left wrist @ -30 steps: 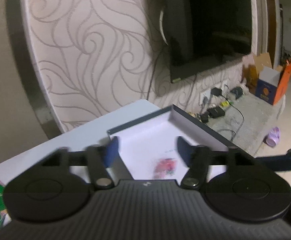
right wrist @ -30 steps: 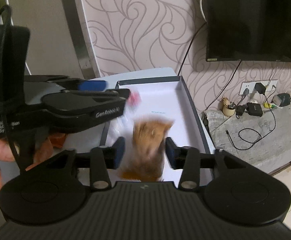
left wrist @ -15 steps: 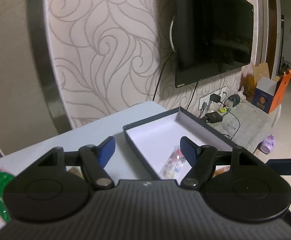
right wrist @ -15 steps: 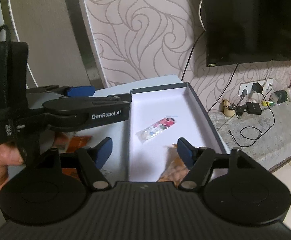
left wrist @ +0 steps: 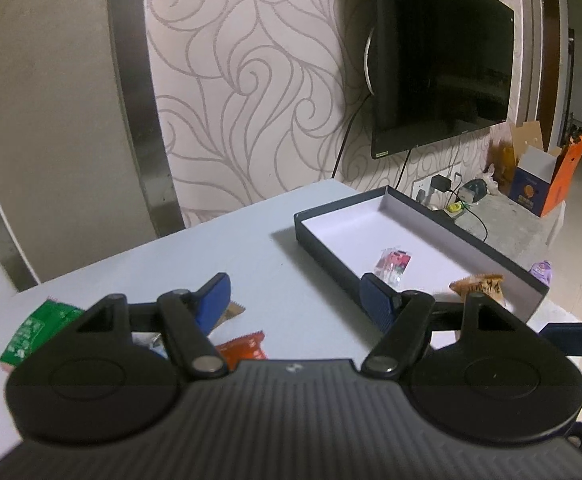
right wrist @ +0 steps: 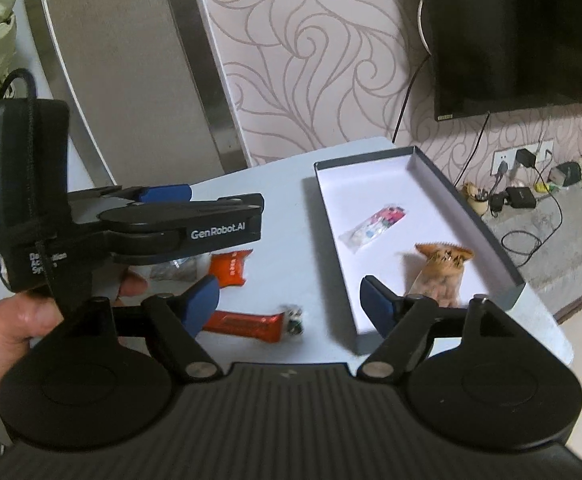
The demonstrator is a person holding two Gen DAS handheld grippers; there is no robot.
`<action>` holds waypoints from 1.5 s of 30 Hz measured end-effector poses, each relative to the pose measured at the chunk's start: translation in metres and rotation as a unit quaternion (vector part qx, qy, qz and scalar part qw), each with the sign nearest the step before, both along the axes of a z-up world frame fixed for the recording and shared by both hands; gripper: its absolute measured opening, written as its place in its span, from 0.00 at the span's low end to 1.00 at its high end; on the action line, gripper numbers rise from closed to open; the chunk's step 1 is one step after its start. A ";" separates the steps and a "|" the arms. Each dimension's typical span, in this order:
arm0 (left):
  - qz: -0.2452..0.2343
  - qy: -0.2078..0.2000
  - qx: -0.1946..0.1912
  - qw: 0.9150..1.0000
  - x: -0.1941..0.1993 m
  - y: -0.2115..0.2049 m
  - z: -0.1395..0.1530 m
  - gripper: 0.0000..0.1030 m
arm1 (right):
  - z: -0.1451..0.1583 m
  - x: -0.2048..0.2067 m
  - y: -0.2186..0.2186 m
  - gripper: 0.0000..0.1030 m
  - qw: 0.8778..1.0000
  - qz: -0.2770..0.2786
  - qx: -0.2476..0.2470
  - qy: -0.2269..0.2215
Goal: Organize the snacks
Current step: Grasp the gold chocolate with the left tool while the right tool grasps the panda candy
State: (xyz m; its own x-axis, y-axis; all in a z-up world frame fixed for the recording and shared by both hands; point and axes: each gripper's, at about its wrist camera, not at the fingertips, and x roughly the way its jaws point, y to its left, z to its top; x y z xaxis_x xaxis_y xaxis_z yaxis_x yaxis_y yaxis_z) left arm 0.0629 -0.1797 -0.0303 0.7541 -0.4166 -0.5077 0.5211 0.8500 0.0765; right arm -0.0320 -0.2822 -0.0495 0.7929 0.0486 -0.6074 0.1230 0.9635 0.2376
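Only my right wrist view shows the hand [right wrist: 7, 332] gripping the left gripper [right wrist: 211, 196]; the left view adds a green packet [left wrist: 35, 330] on the counter [left wrist: 219, 248]. My right gripper [right wrist: 291, 304] tilts downward, jaws opening, empty. Left gripper's jaws stand apart, empty. Brown snack [right wrist: 441, 272] and pink packet [right wrist: 375, 222] lie inside the box [right wrist: 487, 236].

brown snack packet [right wrist: 441, 276] motion-blurred, green packet [left wrist: 35, 330] partly hidden — tool in front

Bare table [right wrist: 291, 248] lies ahead between the jaws; the box wall [right wrist: 333, 256] blocks rightward, orange packets [right wrist: 231, 266] leftward.
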 end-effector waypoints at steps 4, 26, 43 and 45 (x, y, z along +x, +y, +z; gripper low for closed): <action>-0.002 0.003 -0.002 1.000 -0.008 0.017 -0.005 0.71 | -0.002 -0.007 0.014 0.80 1.000 0.000 -0.003 0.005; -0.008 0.062 0.044 0.997 -0.043 0.082 -0.090 0.70 | -0.025 -0.014 0.028 0.80 0.999 0.001 0.004 0.049; 0.012 0.083 0.046 0.995 -0.033 0.095 -0.095 0.27 | -0.051 0.035 0.037 0.40 0.992 0.086 -0.056 0.075; 0.020 0.085 0.045 0.995 -0.032 0.100 -0.095 0.27 | -0.057 0.045 0.037 0.38 0.991 0.086 -0.072 0.079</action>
State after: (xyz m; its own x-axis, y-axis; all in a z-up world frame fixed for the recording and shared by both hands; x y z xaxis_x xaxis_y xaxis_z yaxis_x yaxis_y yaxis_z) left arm 0.0310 -0.0800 -0.1250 0.6687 -0.3351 -0.6637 0.4986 0.8643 0.0659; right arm 0.0130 -0.2457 -0.1065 0.6751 0.0781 -0.7336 -0.0217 0.9960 0.0861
